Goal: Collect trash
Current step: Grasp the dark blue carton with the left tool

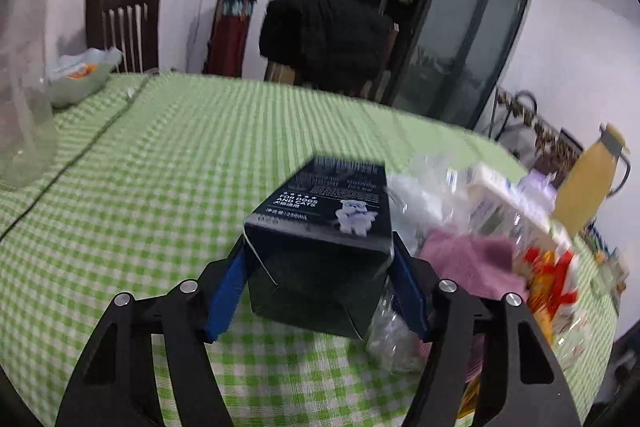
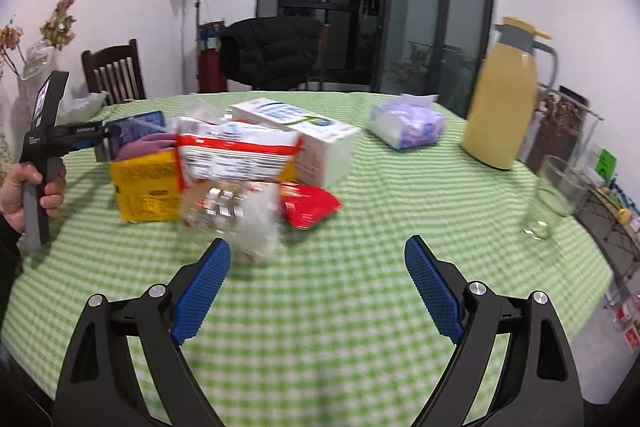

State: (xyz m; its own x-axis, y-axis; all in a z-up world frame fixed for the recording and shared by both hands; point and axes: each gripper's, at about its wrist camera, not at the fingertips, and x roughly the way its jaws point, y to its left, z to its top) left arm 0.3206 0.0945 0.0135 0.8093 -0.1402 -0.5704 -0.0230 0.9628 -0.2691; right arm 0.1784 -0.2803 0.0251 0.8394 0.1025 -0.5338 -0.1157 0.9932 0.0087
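A dark box (image 1: 320,227) printed "for dogs and cats" lies on the green checked tablecloth (image 1: 160,187). My left gripper (image 1: 318,267) is shut on it, with a blue pad pressed to each side. Right of the box is a trash pile: clear plastic wrap (image 1: 424,195), a pink cloth (image 1: 472,259) and a red and yellow packet (image 1: 552,279). In the right wrist view the pile holds a yellow packet (image 2: 144,187), a white and red packet (image 2: 236,155), a red packet (image 2: 308,203) and a white carton (image 2: 312,135). My right gripper (image 2: 317,247) is open over bare cloth, short of the pile.
A tissue pack (image 2: 408,127), a yellow thermos jug (image 2: 504,95) and a drinking glass (image 2: 556,199) stand at the right. A glass vase (image 1: 20,87) and a plastic bag (image 1: 80,75) are at the far left. A hand (image 2: 24,187) holds the left gripper. Chairs stand behind the table.
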